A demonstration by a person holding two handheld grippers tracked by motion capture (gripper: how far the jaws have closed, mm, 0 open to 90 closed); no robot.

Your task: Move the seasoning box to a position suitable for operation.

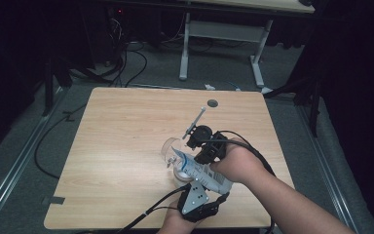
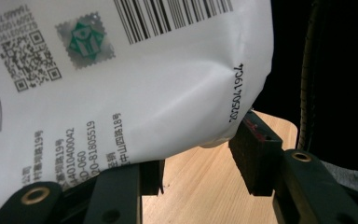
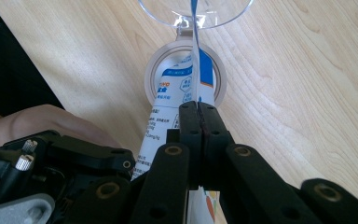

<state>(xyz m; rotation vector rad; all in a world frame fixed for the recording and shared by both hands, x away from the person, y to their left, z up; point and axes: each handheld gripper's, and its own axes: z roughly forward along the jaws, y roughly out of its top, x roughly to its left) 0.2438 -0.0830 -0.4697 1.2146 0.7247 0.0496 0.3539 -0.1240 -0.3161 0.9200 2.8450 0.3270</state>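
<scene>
A white pouch (image 1: 200, 171) with blue print and a barcode is held over the near middle of the wooden table (image 1: 126, 146). My right gripper (image 1: 192, 157) is shut on the pouch's thin top edge (image 3: 196, 70), seen edge-on in the right gripper view, with its tips (image 3: 198, 109) pressed together. My left gripper (image 1: 202, 184) comes in from the near edge under the pouch's other end. Its jaws stand apart (image 2: 198, 163), with the bulging pouch (image 2: 121, 93) at and over their tips. A clear cup (image 3: 158, 11) lies just beyond the pouch's top, next to a round clear ring (image 3: 153, 70).
A grey round plug (image 1: 213, 103) sits in the table near its far edge. A thin grey rod (image 1: 196, 119) sticks up from the right gripper. Cables trail from both grippers off the near edge. A white desk frame (image 1: 224, 34) stands on the floor behind.
</scene>
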